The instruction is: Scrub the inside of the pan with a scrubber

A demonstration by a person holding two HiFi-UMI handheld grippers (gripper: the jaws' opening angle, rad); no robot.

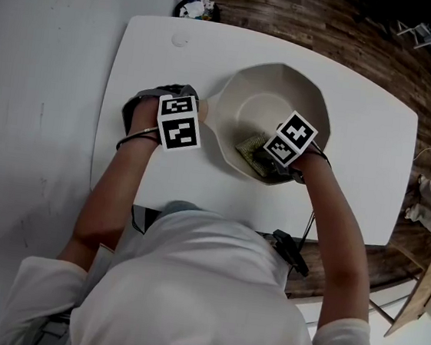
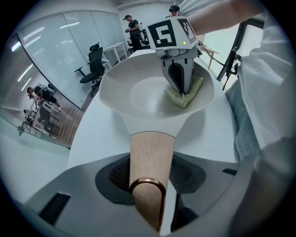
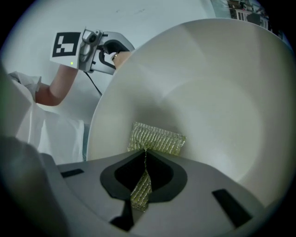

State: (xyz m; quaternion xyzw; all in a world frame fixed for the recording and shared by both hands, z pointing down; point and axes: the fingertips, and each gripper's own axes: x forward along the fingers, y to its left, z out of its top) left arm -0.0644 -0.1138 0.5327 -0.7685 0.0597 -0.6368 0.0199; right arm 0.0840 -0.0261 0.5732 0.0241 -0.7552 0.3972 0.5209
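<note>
A cream pan [image 1: 273,105] with a wooden handle [image 2: 150,157] stands on the white table [image 1: 352,191]. My left gripper [image 2: 149,178] is shut on the handle and holds it at the pan's left side [image 1: 179,121]. My right gripper [image 3: 144,150] is shut on a yellow-green scrubber [image 3: 155,139]. The scrubber [image 1: 251,147] is pressed flat against the pan's inner wall on the near side. From the left gripper view the right gripper [image 2: 181,90] reaches down into the bowl, with the scrubber [image 2: 185,95] under its tips.
The table's near edge [image 1: 218,218] runs just in front of my body. Small items [image 1: 194,5] lie beyond the table's far left corner. Office chairs [image 2: 92,65] and people stand far behind a glass wall.
</note>
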